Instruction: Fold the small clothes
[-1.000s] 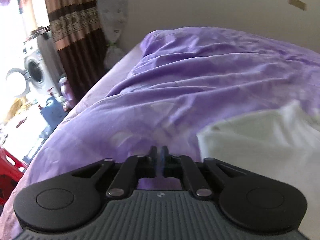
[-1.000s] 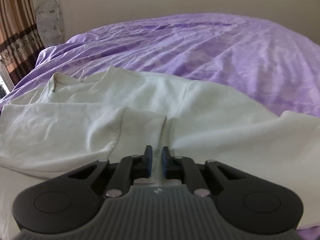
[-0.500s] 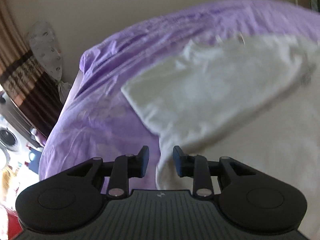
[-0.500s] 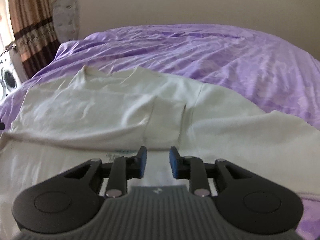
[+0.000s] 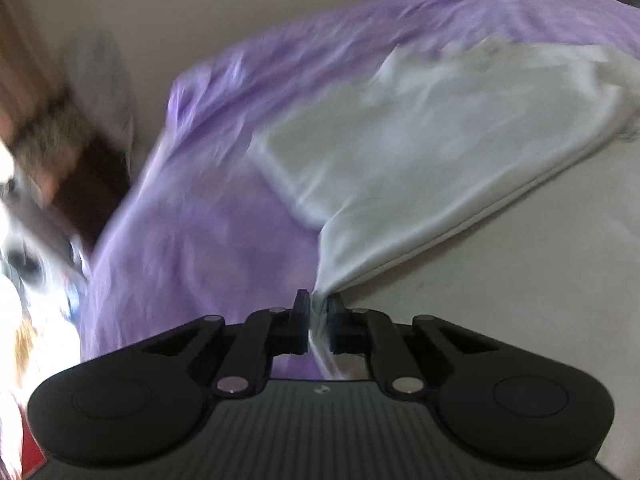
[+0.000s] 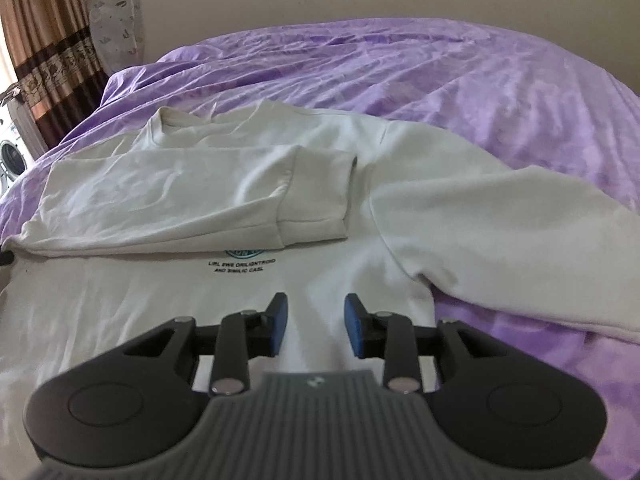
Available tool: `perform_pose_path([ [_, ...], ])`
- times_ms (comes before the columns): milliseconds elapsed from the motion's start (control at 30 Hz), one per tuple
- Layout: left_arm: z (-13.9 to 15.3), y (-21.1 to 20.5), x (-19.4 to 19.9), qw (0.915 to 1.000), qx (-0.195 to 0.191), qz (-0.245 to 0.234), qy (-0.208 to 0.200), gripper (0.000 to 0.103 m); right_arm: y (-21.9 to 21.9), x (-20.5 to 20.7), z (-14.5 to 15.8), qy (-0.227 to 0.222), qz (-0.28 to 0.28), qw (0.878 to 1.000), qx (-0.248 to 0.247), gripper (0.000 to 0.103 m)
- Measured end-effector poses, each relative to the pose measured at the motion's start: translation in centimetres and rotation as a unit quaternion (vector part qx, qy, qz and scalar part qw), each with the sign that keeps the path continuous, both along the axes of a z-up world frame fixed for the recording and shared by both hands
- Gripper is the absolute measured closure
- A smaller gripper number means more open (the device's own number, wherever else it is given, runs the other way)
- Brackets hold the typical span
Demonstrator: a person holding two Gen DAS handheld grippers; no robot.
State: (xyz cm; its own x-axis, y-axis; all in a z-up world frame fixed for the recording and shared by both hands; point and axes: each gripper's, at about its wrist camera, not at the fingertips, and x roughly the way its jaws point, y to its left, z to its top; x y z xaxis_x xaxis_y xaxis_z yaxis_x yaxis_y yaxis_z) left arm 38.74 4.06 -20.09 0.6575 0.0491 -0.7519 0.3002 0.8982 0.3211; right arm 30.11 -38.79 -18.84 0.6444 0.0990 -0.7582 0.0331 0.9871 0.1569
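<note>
A white sweatshirt with a small printed logo lies flat on a purple bedcover. One sleeve is folded across the chest; the other sleeve stretches out to the right. In the left wrist view my left gripper is closing, its pads pinching a bunched corner of the sweatshirt at its left side, where the folded sleeve starts. My right gripper hovers over the lower chest, its jaws opening with nothing between them.
The purple bedcover spreads wrinkled around the garment. A brown curtain, a washing machine and a white patterned bundle stand by the wall beyond the bed's left edge.
My left gripper swung from the bare bedcover to the sweatshirt's left side, opened, then shut on the fabric. My right gripper opened, drew back from the folded sleeve, uncovering the print.
</note>
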Motion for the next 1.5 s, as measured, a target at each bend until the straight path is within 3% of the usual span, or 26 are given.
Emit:
perform_pose_path([
  [67,-0.9,1.4,0.5,0.9990,-0.031,0.018,0.026,0.094,0.0,0.0,-0.2,0.005,-0.002,1.000,0.003,0.076],
  [233,-0.8,1.5,1.0,0.9968,-0.057,0.037,0.042,0.093,0.4,-0.4,-1.0,0.024,0.011,1.000,-0.017,0.076],
  [267,-0.4,1.9,1.2,0.9957,-0.069,0.039,0.048,0.086,0.4,-0.6,-1.0,0.024,0.013,0.999,-0.019,0.076],
  [300,0.1,2.4,1.2,0.9948,-0.077,0.044,0.049,0.079,0.3,-0.7,-0.8,0.022,0.013,0.999,-0.018,0.076],
  [367,1.6,3.0,0.8,0.9930,-0.097,0.045,0.049,0.076,-0.1,-0.8,-0.3,0.016,0.012,1.000,-0.013,0.076],
  [467,3.8,2.6,-0.1,0.9933,-0.110,0.023,0.026,0.076,-0.8,-0.6,0.8,-0.001,0.009,1.000,-0.004,0.077],
  [567,5.7,2.2,0.6,0.9873,-0.157,0.019,0.015,0.076,-1.5,0.0,1.6,-0.010,-0.006,1.000,0.003,0.083],
  [700,5.3,1.1,3.4,0.9811,-0.187,0.047,0.016,0.076,-2.3,0.3,1.7,-0.010,-0.021,1.000,-0.009,0.083],
  [833,1.3,1.2,6.0,0.9784,-0.158,0.120,0.058,0.078,-3.6,-0.9,1.5,-0.006,-0.032,0.999,-0.010,0.085],
  [900,0.3,1.8,6.1,0.9751,-0.164,0.133,0.067,0.073,-4.9,-2.0,1.3,-0.001,-0.046,0.999,-0.011,0.085],
  [967,1.1,2.1,5.7,0.9715,-0.174,0.148,0.065,0.073,-6.6,-3.2,1.3,0.004,-0.065,0.998,-0.008,0.085],
  [1100,4.6,1.2,4.1,0.9782,-0.155,0.136,0.028,0.073,-11.9,-6.1,2.8,-0.002,-0.121,0.992,0.025,0.083],
  [1200,7.3,0.0,3.2,0.9792,-0.159,0.125,0.018,0.072,-17.5,-8.9,4.7,-0.018,-0.188,0.980,0.063,0.075],
  [1300,8.5,-1.5,3.1,0.9781,-0.166,0.124,0.014,0.068,-23.6,-12.0,6.0,-0.032,-0.260,0.958,0.116,0.070],
  [1500,7.1,-3.6,3.9,0.9678,-0.182,0.169,0.039,0.066,-33.6,-18.6,5.5,-0.077,-0.391,0.892,0.214,0.068],
])
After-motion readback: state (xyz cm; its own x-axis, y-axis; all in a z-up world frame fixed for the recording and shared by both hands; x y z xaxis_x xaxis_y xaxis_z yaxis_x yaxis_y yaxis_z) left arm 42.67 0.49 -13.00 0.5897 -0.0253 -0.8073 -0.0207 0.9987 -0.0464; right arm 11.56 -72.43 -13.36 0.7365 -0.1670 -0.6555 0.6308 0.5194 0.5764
